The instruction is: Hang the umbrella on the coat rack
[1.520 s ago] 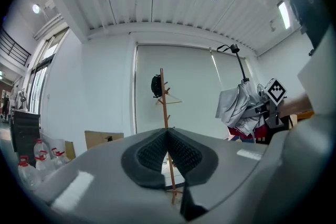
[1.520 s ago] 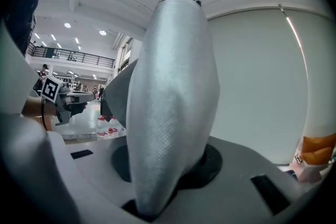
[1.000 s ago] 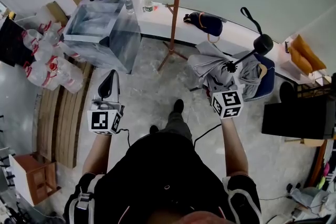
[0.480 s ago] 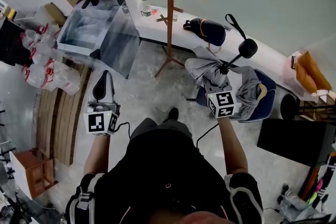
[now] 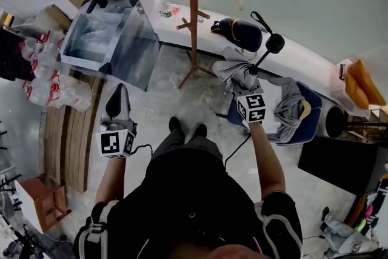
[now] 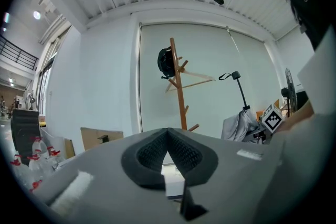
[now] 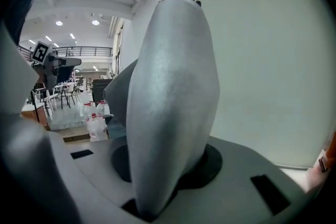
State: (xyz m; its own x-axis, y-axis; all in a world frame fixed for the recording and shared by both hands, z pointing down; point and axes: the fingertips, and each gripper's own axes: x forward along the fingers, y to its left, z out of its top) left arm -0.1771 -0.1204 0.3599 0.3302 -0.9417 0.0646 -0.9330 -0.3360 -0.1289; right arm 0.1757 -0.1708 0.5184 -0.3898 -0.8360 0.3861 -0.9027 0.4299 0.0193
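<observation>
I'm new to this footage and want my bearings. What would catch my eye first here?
First, the folded grey umbrella, clamped in the right gripper right of centre, with its black handle end pointing away from the person. Next, the tall wooden coat rack standing ahead at top centre, apart from the umbrella. The left gripper, at lower left, is shut and empty.

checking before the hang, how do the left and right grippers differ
The right gripper is shut on the grey umbrella; the left gripper is shut on nothing. The right gripper's view is filled by fabric; the left gripper's looks clear to the coat rack. Shared: both have closed jaws.
</observation>
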